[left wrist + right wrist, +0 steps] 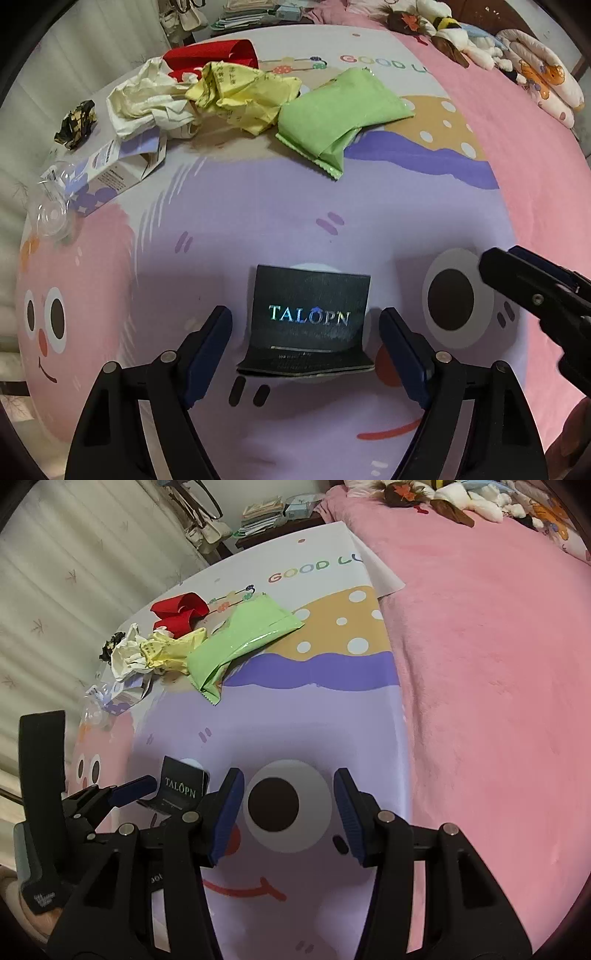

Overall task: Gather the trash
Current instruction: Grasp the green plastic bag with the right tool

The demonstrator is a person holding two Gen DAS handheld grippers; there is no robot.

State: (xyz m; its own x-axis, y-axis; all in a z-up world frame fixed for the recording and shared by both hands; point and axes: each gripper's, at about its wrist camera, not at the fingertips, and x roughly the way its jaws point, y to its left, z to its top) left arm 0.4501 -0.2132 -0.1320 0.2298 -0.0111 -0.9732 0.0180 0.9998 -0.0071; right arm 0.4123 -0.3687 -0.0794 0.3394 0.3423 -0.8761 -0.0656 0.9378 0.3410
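Both tongs stand spread over a cartoon-printed vinyl mat [258,221] on a pink bed: we see the left gripper [306,341] with its blue-padded fingers [207,350] wide on either side of a folded black card lettered TALOPN [309,317], touching neither edge as far as we can tell. The right gripper [288,812] hangs equally wide above a printed cartoon eye [273,804], pinching nothing.

From the left wrist view, the right gripper is cut off at the frame edge, only one black arm showing. The right wrist view partly hides the black card behind the left gripper's finger and its own left finger.

Well beyond the card, a row of trash lies along the mat's far side: a green foil wrapper [332,118], a crumpled yellow paper [240,96], a crumpled white paper [147,103], a red folded band [218,53], a small dark crumpled scrap [75,123] and a flattened white-and-purple carton [110,173].

Only the left view plainly shows a clear plastic blister [51,214] beside the carton; in the right view it is hard to make out. Plush toys [443,498] line the bed's far edge, blurred.
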